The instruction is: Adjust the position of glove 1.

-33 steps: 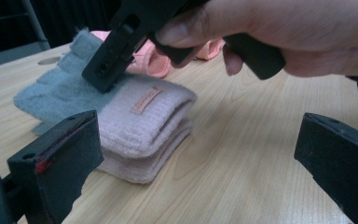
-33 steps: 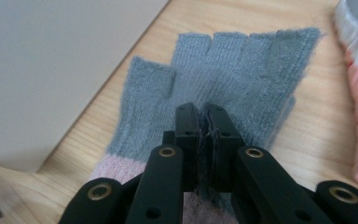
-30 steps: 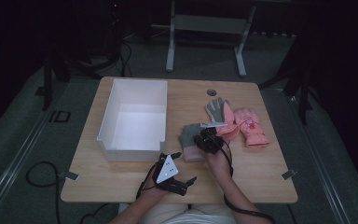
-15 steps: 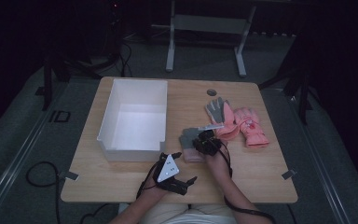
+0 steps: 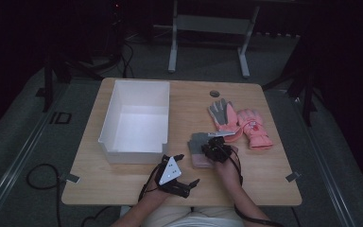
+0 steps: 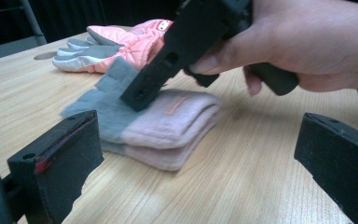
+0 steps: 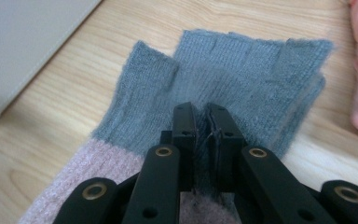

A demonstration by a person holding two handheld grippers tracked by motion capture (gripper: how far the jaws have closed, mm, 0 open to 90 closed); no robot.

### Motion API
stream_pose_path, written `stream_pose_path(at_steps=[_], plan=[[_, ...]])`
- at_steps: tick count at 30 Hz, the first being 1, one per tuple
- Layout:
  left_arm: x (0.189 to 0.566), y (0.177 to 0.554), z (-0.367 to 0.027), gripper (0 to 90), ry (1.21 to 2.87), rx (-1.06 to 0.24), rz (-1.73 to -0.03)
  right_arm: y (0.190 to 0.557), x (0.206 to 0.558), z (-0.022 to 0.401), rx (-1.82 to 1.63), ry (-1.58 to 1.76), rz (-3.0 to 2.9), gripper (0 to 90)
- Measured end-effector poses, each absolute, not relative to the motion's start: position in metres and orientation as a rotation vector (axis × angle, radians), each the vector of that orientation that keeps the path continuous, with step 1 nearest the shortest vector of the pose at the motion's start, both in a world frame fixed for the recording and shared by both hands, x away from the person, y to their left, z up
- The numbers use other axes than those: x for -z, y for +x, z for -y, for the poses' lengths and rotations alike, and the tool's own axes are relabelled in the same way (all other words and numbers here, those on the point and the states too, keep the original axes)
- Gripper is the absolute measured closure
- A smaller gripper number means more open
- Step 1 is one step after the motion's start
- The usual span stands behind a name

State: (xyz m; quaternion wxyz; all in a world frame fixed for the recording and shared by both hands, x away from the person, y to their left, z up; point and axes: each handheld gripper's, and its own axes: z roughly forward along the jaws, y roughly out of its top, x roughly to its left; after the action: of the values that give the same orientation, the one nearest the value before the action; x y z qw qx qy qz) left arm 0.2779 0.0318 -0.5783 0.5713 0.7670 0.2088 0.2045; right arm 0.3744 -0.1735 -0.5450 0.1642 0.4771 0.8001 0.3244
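The high view is dim: the room beyond the light wooden table [image 5: 123,179] sinks to near black from nine through three o'clock, while the tabletop and the white rectangular plastic bin [image 5: 134,120] catch soft overhead light, the bin floor being the brightest patch. Detail there is coarse and grainy. The left gripper view is brighter, with a faint shadow at four o'clock of the folded grey-and-pink knit glove [image 6: 154,123]; the near black jaws blur at the lower corners. The right gripper view is evenly lit, its far edges soft, without glare
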Motion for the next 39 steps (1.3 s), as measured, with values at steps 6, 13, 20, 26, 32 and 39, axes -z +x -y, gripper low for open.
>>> stream_pose_path(at_steps=[6,13,20,26,32,39], plan=[[0.578,0.278,-0.031,0.2,1.807,-0.486,-0.491,0.362,0.545,0.188,-0.927,1.368,-2.261,82.4],[0.575,0.275,-0.024,0.3,1.821,-0.528,-0.446,0.35,0.545,0.207,-0.934,1.379,-2.259,81.7],[0.574,0.278,-0.022,0.3,1.86,-0.503,-0.491,0.35,0.546,0.209,-0.938,1.373,-2.273,80.5],[0.573,0.28,-0.021,0.3,1.866,-0.448,-0.461,0.351,0.546,0.209,-0.938,1.336,-2.294,80.0],[0.559,0.284,-0.02,0.3,1.839,-0.379,-0.441,0.35,0.529,0.215,-0.988,1.31,-2.285,74.5],[0.543,0.294,-0.012,8.4,1.882,-0.351,-0.437,0.365,0.498,0.235,-1.031,1.212,-2.238,63.5]])
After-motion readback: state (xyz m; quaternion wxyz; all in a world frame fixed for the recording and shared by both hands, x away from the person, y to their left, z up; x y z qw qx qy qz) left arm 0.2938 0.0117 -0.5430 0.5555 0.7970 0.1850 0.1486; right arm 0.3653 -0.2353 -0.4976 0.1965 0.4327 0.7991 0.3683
